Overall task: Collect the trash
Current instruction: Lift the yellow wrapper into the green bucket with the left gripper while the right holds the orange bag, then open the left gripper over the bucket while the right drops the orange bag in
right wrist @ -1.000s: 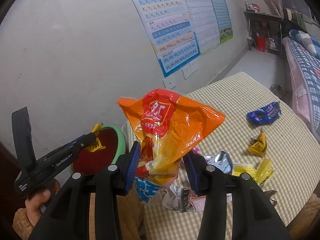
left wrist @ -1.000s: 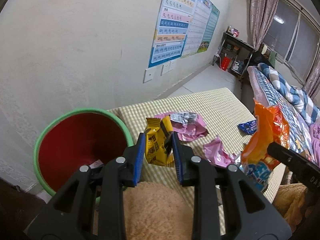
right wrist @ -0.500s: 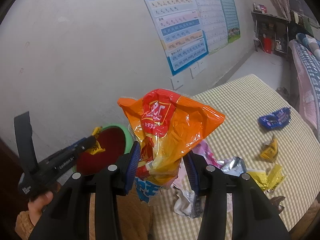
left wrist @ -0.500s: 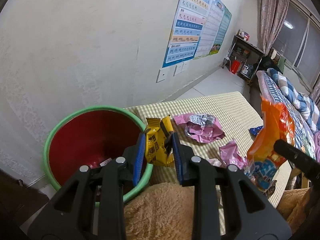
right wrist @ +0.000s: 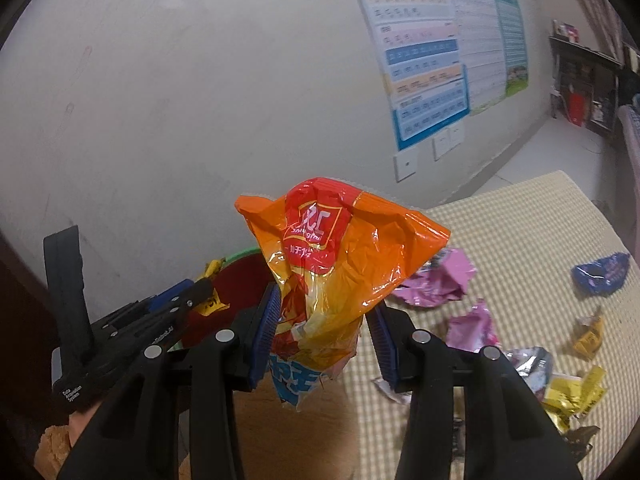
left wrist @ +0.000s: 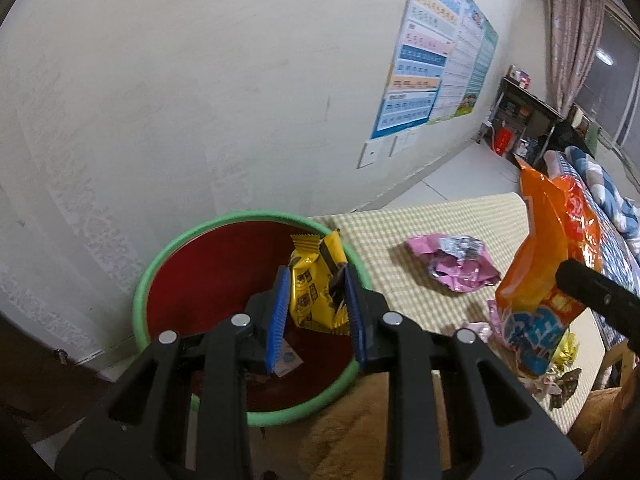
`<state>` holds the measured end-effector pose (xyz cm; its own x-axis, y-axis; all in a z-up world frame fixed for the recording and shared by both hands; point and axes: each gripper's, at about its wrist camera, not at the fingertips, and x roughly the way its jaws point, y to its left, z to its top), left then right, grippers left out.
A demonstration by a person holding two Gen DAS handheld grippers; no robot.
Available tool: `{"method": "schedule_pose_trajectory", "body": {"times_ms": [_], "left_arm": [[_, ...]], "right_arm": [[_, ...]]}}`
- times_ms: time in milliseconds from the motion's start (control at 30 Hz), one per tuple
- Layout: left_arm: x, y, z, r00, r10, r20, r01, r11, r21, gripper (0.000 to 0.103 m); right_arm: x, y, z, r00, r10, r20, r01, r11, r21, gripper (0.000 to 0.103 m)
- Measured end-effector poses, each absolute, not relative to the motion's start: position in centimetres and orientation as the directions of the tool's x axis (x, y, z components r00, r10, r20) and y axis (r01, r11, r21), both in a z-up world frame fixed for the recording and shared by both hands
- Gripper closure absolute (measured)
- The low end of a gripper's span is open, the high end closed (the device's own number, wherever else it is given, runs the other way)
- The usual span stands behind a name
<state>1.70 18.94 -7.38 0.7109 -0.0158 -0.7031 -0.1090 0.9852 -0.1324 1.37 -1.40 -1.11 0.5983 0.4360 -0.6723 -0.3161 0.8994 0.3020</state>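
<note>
My left gripper point(left wrist: 314, 280) is shut on a yellow snack wrapper point(left wrist: 314, 288) and holds it over the red bin with a green rim point(left wrist: 168, 252). My right gripper point(right wrist: 324, 312) is shut on a large orange chip bag point(right wrist: 340, 256), held above the table's near left corner. The bag also shows in the left wrist view point(left wrist: 548, 248). The left gripper with its yellow wrapper shows in the right wrist view point(right wrist: 200, 292) at the bin point(right wrist: 240, 268). A small wrapper point(left wrist: 286, 360) lies in the bin's bottom.
A table with a yellow checked cloth point(right wrist: 520, 224) holds pink wrappers point(right wrist: 440, 280), a blue wrapper point(right wrist: 600, 274), yellow wrappers point(right wrist: 576, 396) and a silver one point(right wrist: 528, 364). The bin stands against a white wall point(left wrist: 200, 100). A bed point(left wrist: 612, 200) lies at the right.
My left gripper carried the yellow wrapper left from over the table to above the bin. My right gripper with the orange bag also moved left, toward the bin.
</note>
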Motion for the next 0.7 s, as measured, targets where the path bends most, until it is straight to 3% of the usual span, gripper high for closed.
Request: {"method": "schedule_pose_trajectory", "body": {"times_ms": [700], "left_arm": [[2.2,22.3,-9.6,0.670,0.014,-0.742,-0.188,0.970,-0.152,0.077]], "right_arm": [[3.5,4.6,-3.0,0.514,0.467,-0.720,-0.394,0.874,0.285,0.059]]}}
